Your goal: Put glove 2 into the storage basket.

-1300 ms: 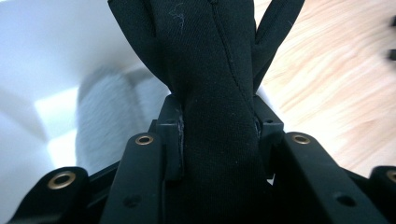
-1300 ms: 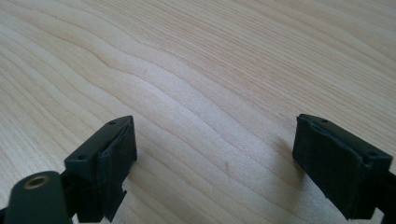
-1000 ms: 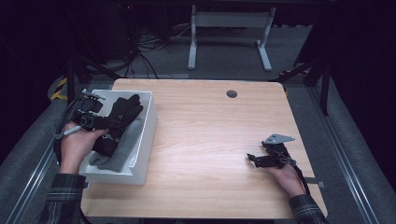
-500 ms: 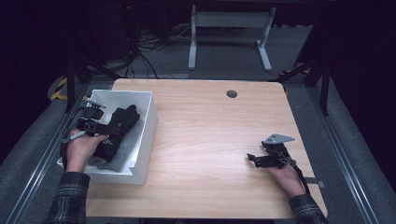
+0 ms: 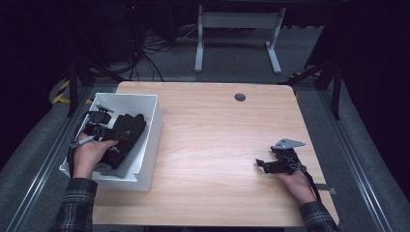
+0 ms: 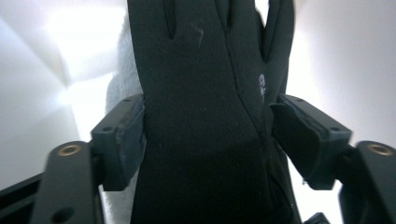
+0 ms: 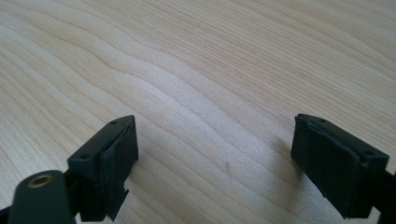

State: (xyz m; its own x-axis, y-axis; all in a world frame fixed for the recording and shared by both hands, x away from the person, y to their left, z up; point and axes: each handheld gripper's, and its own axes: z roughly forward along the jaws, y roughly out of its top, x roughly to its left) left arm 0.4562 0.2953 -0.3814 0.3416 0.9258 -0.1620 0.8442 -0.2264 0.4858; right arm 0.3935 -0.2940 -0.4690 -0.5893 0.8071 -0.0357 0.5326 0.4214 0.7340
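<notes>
High view: L tongs point(image 5: 126, 126) grip glove point(image 5: 123, 137), bin point(image 5: 150, 145) edge.

My left claw point(image 6: 205, 140) is black, and the glove point(image 6: 205, 116) between its jaws is black too, with a small pale mark on it. The bin point(image 5: 145, 140) around it is white. My right claw point(image 7: 215, 163) is black over a table point(image 5: 217, 135) of light wood with wavy grain. My sleeves point(image 5: 75, 205) are dark plaid.
</notes>
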